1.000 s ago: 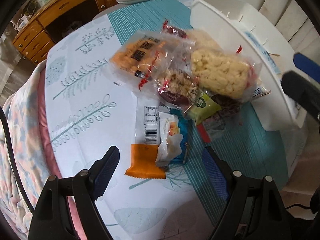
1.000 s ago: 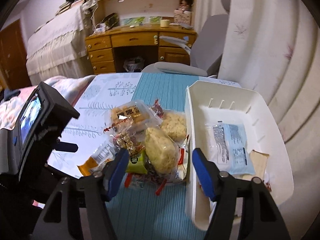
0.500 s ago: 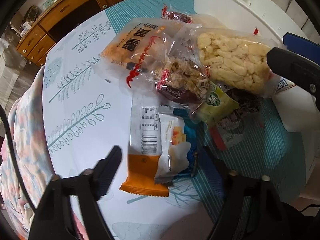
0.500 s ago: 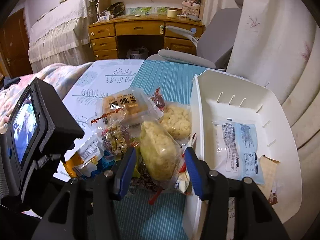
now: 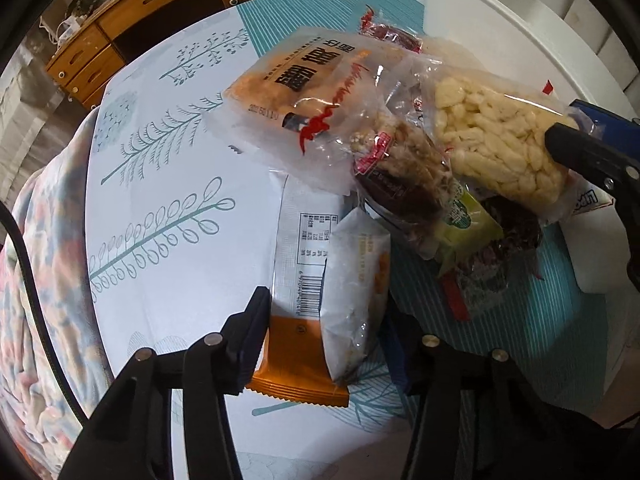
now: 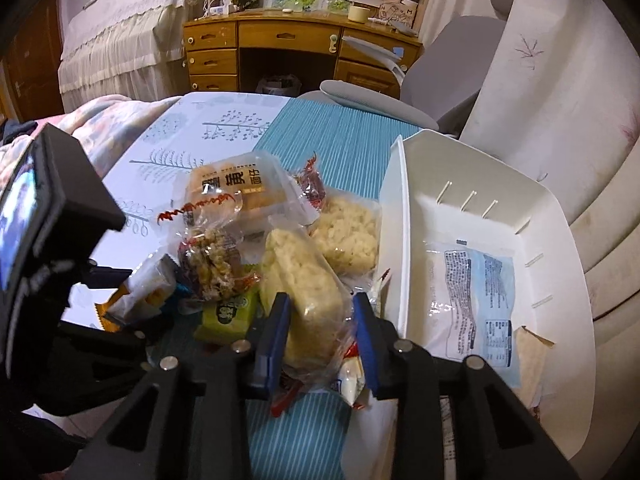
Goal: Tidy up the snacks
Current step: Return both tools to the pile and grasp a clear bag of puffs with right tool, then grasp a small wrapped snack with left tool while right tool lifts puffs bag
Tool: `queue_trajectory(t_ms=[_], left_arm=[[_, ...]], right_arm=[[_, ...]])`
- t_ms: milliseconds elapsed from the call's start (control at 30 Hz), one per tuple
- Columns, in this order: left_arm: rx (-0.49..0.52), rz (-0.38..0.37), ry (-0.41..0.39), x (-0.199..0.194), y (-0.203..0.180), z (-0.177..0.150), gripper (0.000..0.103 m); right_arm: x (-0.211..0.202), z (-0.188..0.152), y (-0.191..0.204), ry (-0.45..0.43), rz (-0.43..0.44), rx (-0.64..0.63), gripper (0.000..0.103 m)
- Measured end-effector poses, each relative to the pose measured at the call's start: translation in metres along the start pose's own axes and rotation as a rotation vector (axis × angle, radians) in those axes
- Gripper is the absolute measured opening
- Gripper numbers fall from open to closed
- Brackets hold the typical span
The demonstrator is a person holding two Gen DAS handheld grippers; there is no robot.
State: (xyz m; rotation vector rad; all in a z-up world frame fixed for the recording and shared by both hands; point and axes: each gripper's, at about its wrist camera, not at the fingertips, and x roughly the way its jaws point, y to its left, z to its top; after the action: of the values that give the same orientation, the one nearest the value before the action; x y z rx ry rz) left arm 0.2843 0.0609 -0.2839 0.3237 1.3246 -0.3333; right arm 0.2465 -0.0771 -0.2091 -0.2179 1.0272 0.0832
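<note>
The right tongs (image 6: 318, 330) bracket the clear packet of pale yellow puffed-rice cake (image 6: 304, 292), their blue pads at or very near the wrapper on both sides; I cannot tell whether they pinch it yet. The left tongs (image 5: 326, 340) stand spread around two overlapping packets at the pile's near edge: the white packet with an orange end and barcode (image 5: 302, 264) and the small white crinkled sachet (image 5: 356, 276) lying partly over it. Neither pad clearly touches.

The pile sits on the bench covered by a teal-and-white leaf-print cloth (image 6: 224, 136). In the right wrist view, the white plastic bin (image 6: 404, 216) lies at three o'clock of the pile, just beside it, already holding a pale blue-and-clear flat packet (image 6: 472, 300).

The step in hand looks like a double pick: each hand settling on a snack to carry to the bin. Next, the right tongs should close gently, since the rice cake likely crumbles, then lift clear of the neighbouring wrappers and swing toward three o'clock. The left tongs must take one packet, not both; the sachet may slide off.
</note>
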Motion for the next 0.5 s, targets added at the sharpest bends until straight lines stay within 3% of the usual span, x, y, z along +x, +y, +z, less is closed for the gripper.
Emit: queue_trajectory(t_ms=[333, 500], left_arm=[[-0.082, -0.061, -0.022, -0.006, 0.014, -0.001, 0.044], [-0.099, -0.068, -0.060, -0.019, 0.017, -0.002, 0.027]], right_arm=[[0.000, 0.005, -0.001, 0.046, 0.036, -0.008, 0.025], [-0.004, 0.005, -0.002, 0.071, 0.053, 0.021, 0.024]])
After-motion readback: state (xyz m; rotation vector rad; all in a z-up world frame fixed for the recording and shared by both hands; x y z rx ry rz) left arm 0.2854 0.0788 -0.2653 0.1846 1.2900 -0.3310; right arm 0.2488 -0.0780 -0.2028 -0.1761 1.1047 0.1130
